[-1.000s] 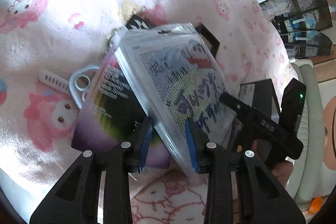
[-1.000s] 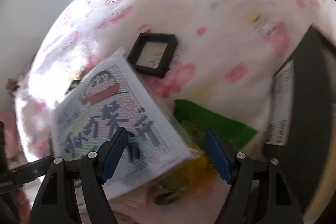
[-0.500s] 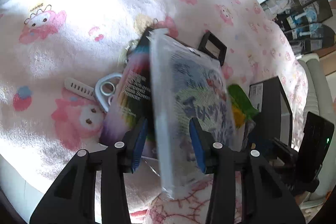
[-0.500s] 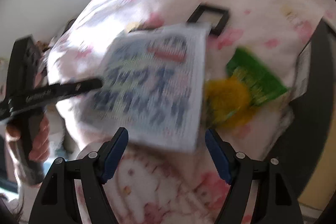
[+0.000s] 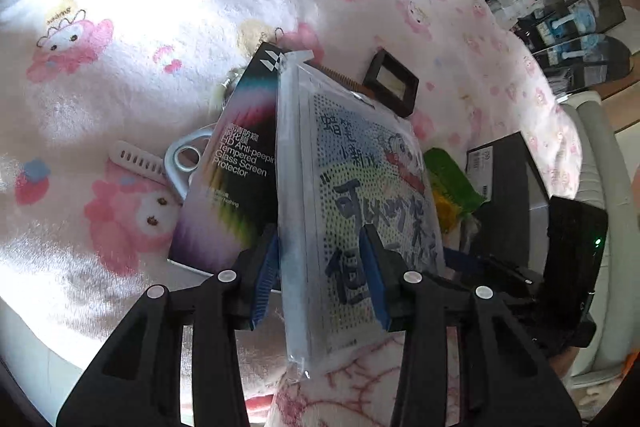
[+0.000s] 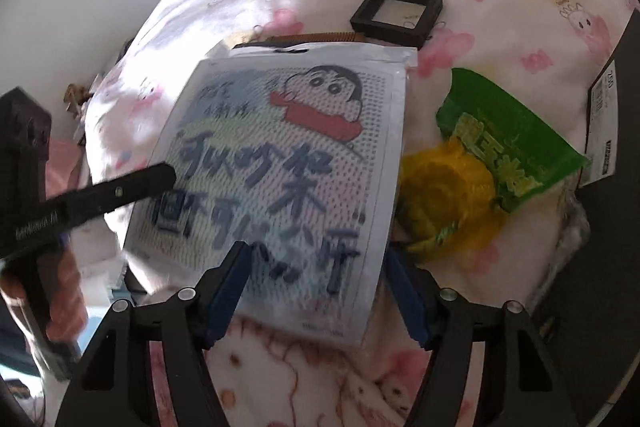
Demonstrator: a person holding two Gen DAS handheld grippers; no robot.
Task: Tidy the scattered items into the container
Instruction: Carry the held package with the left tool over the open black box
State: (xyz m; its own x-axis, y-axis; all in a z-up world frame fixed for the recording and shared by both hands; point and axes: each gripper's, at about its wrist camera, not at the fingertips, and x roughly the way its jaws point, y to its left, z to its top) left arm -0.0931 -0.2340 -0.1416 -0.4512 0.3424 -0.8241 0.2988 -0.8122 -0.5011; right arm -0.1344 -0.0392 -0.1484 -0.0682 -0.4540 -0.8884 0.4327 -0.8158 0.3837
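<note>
Cartoon-print packet [image 5: 352, 195], frame centre, held upright off the bed blanket [image 5: 120, 27]: my left fingers [image 5: 320, 279] pinch its lower edge for handover; my right fingers [image 6: 316, 291] closing around it, not yet touching. Black container [image 5: 512, 179] at right edge.

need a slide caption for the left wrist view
Left gripper clamps a bagged cartoon card above the pink blanket, screen protector box behind.

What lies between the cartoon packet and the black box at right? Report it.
The green packet and a yellow netted bundle lie between the cartoon packet and the black box, clearest in the right wrist view.
</note>
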